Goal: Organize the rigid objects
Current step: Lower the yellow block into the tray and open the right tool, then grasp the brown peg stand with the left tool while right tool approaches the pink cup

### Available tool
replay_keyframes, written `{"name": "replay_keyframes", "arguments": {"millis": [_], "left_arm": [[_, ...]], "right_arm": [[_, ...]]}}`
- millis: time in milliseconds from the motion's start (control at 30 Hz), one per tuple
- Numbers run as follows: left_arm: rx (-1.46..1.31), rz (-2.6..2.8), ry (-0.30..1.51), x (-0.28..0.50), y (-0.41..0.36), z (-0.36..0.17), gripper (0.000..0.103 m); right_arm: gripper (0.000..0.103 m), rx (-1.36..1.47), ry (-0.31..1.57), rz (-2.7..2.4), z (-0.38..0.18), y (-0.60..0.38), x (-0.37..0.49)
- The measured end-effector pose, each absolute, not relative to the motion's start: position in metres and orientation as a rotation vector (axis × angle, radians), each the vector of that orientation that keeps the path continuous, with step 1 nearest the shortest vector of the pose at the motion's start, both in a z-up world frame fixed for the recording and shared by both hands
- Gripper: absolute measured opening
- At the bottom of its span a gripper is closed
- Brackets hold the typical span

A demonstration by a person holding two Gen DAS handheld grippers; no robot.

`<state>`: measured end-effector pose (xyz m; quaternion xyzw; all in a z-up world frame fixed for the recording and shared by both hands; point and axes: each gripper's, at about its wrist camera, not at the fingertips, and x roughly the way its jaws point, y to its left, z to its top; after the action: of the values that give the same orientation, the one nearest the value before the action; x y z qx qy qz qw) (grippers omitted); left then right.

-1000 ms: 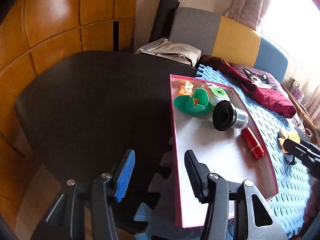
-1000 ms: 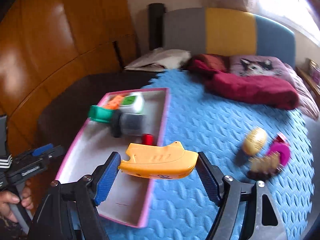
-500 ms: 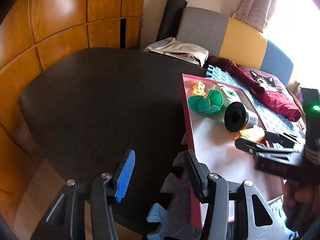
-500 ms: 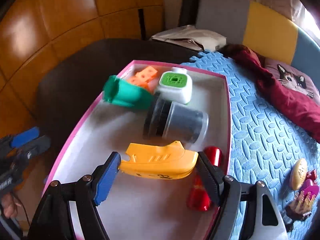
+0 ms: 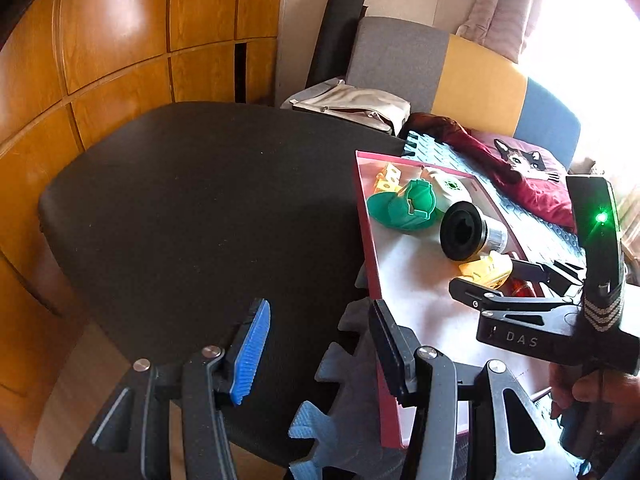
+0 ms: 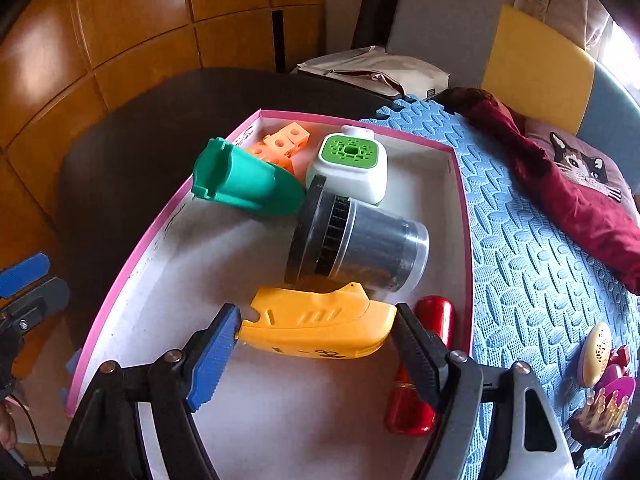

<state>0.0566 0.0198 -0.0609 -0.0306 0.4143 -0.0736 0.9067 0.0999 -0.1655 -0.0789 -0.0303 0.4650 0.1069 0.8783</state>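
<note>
My right gripper [image 6: 316, 336] is shut on a yellow plastic piece [image 6: 320, 330] and holds it low inside the pink-rimmed tray [image 6: 160, 228], just in front of a dark clear jar [image 6: 360, 244] and beside a red cylinder [image 6: 424, 364]. The tray also holds a green cup [image 6: 244, 180], orange cubes [image 6: 280, 144] and a white-green box [image 6: 352, 168]. My left gripper [image 5: 320, 344] is open and empty, left of the tray's near corner [image 5: 376, 308], over the dark table [image 5: 200, 208]. The right gripper [image 5: 496, 280] and yellow piece [image 5: 486, 270] also show in the left wrist view.
The tray rests on a blue foam mat [image 6: 532, 264] with a yellowish oval object [image 6: 596, 354], a pink item [image 6: 614, 388] and a brown comb [image 6: 596, 424] at the right. A red cat cushion [image 6: 580, 184] and beige bag [image 6: 372, 68] lie behind. Wooden panels [image 5: 120, 52] stand at the left.
My right gripper has carried the yellow piece from above the mat into the tray and lowered it by the jar. My left gripper has stayed open near the tray's corner.
</note>
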Motion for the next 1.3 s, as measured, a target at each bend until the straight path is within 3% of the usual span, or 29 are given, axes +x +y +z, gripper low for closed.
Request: {"name": "replay_keyframes", "arguments": {"millis": [733, 1300], "left_arm": [[-0.041, -0.151, 0.859, 0.050, 0.014, -0.061, 0.055], [-0.006, -0.192, 0.874, 0.048, -0.002, -0.062, 0.056]], "right_arm": [[0.079, 0.099, 0.886, 0.216, -0.050, -0.194, 0.070], [0.079, 0.232, 0.792, 0.008, -0.022, -0.305, 0.026]]}}
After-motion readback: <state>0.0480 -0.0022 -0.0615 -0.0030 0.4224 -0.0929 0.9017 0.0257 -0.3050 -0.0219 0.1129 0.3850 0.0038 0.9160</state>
